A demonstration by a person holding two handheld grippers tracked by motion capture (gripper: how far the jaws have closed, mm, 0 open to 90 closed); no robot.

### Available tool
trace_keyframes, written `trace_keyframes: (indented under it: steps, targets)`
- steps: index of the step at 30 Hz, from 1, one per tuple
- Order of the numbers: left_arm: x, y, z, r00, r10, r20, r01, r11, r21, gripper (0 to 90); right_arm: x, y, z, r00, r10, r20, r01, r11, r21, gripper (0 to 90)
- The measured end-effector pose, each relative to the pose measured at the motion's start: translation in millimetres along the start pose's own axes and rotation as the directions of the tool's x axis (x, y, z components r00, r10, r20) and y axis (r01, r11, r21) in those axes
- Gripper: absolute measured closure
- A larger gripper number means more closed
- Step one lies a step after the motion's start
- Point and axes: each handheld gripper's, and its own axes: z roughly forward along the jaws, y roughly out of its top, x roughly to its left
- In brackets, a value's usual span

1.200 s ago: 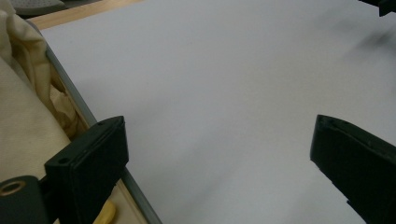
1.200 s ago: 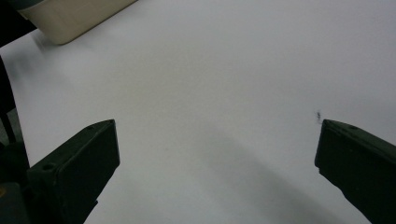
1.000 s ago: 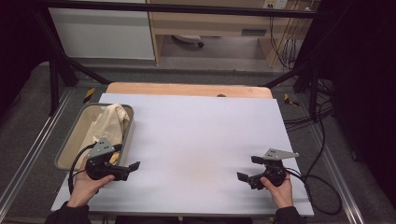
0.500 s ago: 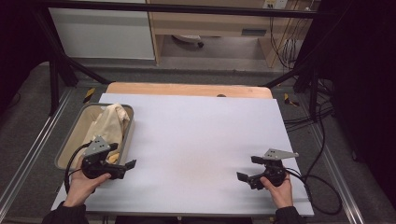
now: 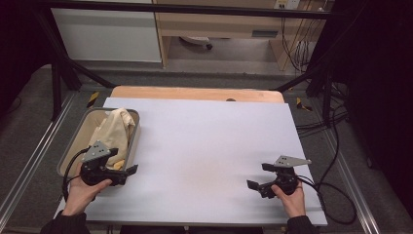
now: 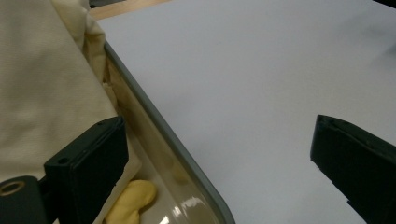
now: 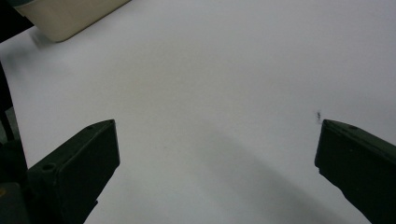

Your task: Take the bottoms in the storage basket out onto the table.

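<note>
Cloth (image 6: 42,93) in the tray (image 6: 154,140) lies under one jaw of the wide-open left hand-held gripper (image 6: 219,154).

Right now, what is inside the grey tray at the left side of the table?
A crumpled cream cloth fills most of the tray, with a small yellow piece beside it. Anything under the cloth is hidden.

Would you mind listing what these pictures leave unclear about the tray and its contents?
- Tray floor: covered by the cloth in the high view.
- Yellow item: partly behind the left tool's jaw in the left gripper view; identity unclear.
- Tray's near end: hidden by the tool in the high view.
</note>
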Motion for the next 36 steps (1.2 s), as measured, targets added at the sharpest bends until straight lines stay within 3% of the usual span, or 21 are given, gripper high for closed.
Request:
trace_keyframes:
  steps: [36]
  targets:
    - [23.9,6.6,-14.8,0.9948,-0.031,-0.097,0.032,0.9994,0.015,3.2,0.2,-1.0,2.8,1.0000,-0.002,0.004,0.002,1.000,0.015,0.4]
